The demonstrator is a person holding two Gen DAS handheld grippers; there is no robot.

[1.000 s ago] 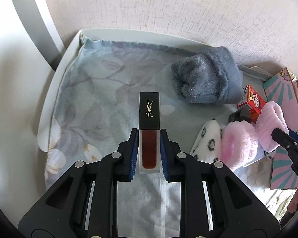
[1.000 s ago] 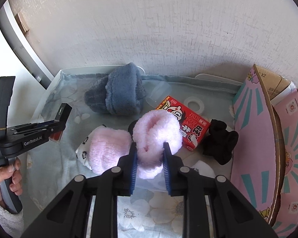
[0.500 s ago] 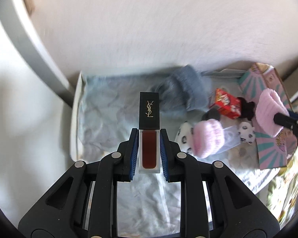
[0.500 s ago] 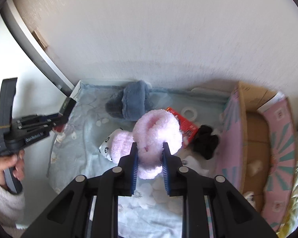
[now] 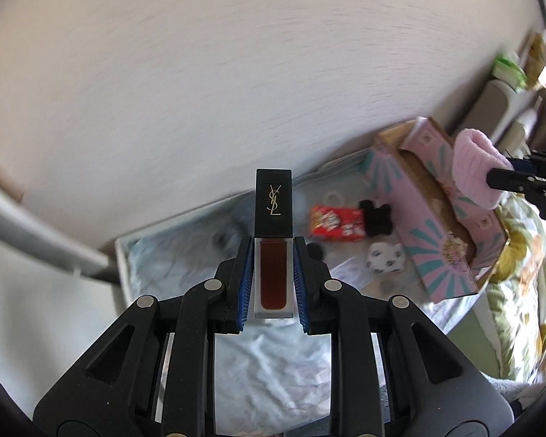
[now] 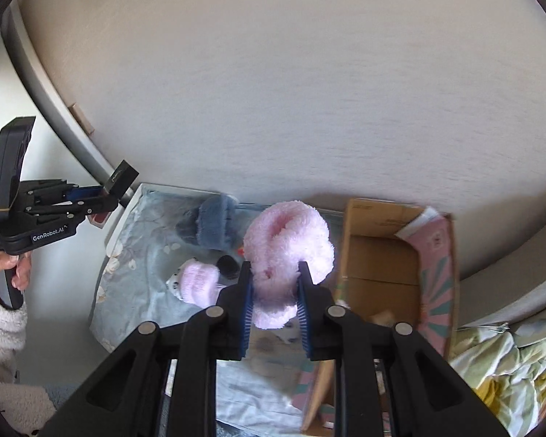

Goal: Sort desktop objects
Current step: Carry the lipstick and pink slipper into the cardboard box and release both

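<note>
My left gripper (image 5: 273, 284) is shut on a dark red YSL lip gloss tube (image 5: 273, 255) with a black cap, held high above the cloth-covered table. My right gripper (image 6: 275, 306) is shut on a fluffy pink sock roll (image 6: 287, 251), held in the air beside the open pink cardboard box (image 6: 382, 255). In the left wrist view the pink sock roll (image 5: 473, 167) hangs over the box (image 5: 433, 225). On the table lie a second pink sock roll (image 6: 200, 284), a grey-blue fluffy roll (image 6: 211, 225), a red snack box (image 5: 336, 224) and a black item (image 5: 376, 218).
A white panda-print item (image 5: 386, 256) lies near the box. The wall stands close behind the table. A floral bedcover (image 5: 520, 291) lies right of the box. The left gripper and the hand holding it (image 6: 54, 211) hover at the table's left edge.
Both grippers have risen well above the table with their loads. The right gripper carried the pink sock roll rightward to the box. The left still holds the tube.
</note>
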